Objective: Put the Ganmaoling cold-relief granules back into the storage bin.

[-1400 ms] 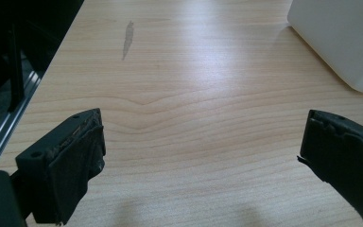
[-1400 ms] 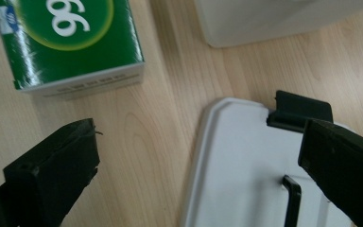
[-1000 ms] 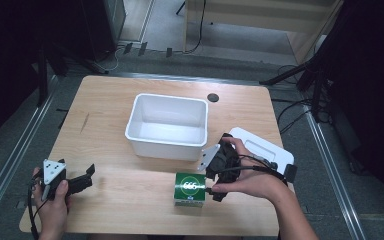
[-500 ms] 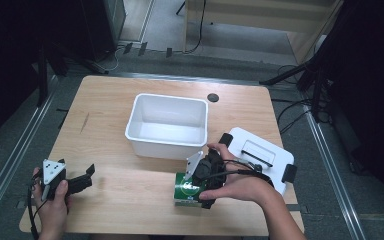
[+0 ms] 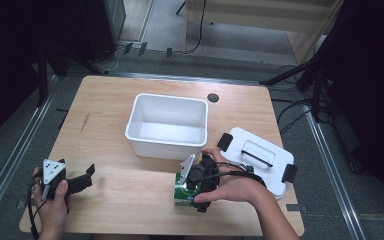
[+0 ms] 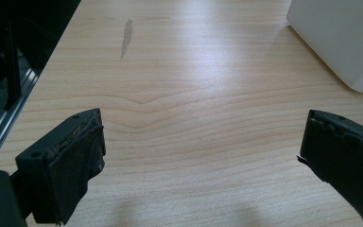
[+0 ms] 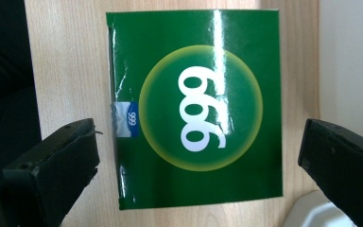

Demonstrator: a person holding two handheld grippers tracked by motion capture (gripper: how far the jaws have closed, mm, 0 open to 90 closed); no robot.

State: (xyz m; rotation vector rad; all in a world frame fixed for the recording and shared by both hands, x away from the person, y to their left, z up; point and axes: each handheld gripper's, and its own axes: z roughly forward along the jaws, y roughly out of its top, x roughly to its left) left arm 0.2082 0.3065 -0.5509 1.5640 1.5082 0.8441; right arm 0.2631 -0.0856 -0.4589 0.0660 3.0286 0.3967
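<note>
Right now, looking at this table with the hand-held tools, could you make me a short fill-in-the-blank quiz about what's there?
1. The square green cardboard box shows the number ____ in white.
2. The right tool hovers over that box with its jaws ____.
3. The white rectangular plastic tub holds ____.
4. The flat white plastic lid with black clips lies on the wooden table, to the ____ of the tub in the high view.

Missing words: 999; open; nothing; right
</note>
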